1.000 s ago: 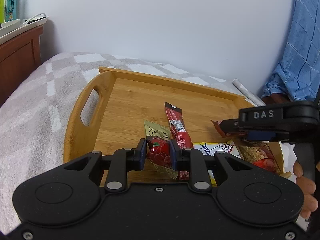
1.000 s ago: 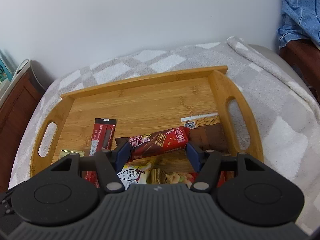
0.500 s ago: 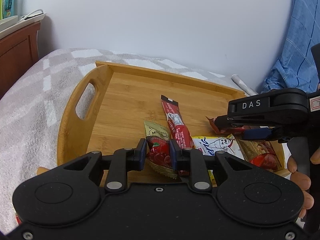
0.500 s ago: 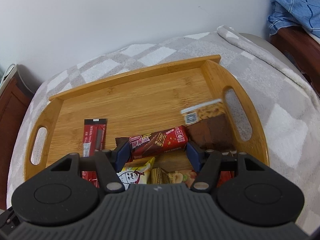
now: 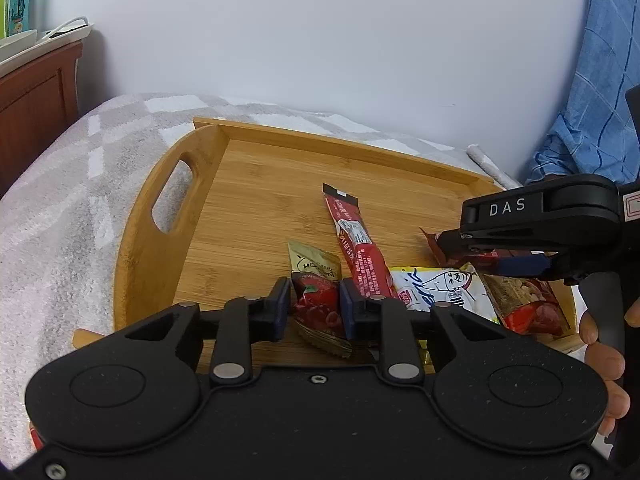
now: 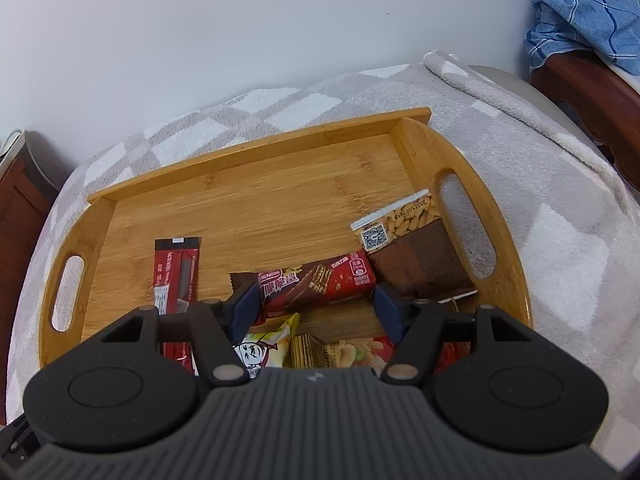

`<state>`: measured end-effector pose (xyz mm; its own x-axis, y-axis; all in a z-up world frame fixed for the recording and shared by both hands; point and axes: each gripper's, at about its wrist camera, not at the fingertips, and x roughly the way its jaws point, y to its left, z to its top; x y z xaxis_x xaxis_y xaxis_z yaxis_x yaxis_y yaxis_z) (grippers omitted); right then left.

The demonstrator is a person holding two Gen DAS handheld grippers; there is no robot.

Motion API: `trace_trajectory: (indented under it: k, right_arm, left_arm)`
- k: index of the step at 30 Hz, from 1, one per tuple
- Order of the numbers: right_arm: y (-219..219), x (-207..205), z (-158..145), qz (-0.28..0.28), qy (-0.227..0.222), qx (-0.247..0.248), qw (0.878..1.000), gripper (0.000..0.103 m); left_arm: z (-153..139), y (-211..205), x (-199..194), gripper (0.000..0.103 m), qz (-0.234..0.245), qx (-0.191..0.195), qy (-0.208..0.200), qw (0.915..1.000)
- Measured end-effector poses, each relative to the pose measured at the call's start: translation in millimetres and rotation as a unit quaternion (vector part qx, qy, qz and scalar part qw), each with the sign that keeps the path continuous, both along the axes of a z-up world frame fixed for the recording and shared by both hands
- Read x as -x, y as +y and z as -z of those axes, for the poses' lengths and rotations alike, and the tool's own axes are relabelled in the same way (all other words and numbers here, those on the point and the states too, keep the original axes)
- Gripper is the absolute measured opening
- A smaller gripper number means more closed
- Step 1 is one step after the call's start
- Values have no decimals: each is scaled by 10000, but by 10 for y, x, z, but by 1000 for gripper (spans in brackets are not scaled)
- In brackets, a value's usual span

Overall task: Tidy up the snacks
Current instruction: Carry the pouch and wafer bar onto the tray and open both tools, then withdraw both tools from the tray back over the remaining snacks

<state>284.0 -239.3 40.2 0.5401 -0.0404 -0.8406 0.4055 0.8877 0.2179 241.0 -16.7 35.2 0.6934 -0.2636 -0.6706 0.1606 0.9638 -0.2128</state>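
Note:
A bamboo tray [image 5: 256, 184] [image 6: 256, 200] lies on a grey checked blanket. My left gripper [image 5: 313, 309] is shut on a small red and gold candy packet [image 5: 316, 300], held just above the tray's near edge. My right gripper [image 6: 316, 307] is shut on a red and brown wafer bar [image 6: 316, 284], held over the tray's near right part; it also shows in the left wrist view [image 5: 520, 236]. On the tray lie a long red stick pack [image 5: 356, 248] [image 6: 176, 272], a yellow and white packet [image 5: 432, 284] [image 6: 260, 348], a brown peanut bag [image 6: 412, 248] and a nut packet [image 5: 524, 300].
The blanket [image 6: 552, 216] covers the surface around the tray. A white wall stands behind. A dark wooden cabinet [image 5: 36, 92] is at the left, with a white tray on top. A blue checked cloth [image 5: 600, 80] [image 6: 588, 4] hangs at the right over dark wood furniture.
Both grippers have pulled back slightly toward me and shifted left, keeping hold of their snacks. The peanut bag now leans against the tray's right wall, more in view.

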Motion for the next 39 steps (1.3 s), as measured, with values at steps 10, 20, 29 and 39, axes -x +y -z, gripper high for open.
trace_trajectory:
  k: [10, 20, 29, 39]
  right_arm:
    - [-74, 84, -71, 39, -170, -135, 9998, 82]
    - [-151, 433, -338, -209, -671, -13, 9975, 87]
    - [-156, 1027, -485, -761, -1240, 379, 9886, 90]
    - [-50, 1619, -448, -1283, -1519, 594, 9782, 96]
  left_arm:
    - [-106, 25, 98, 50, -6, -61, -122, 9999]
    - [-348, 18, 377, 80, 143, -146, -347, 9992]
    - [-522, 47, 805, 90, 315, -390, -527, 9974]
    - [-512, 145, 1265, 95, 348, -432, -492, 9972]
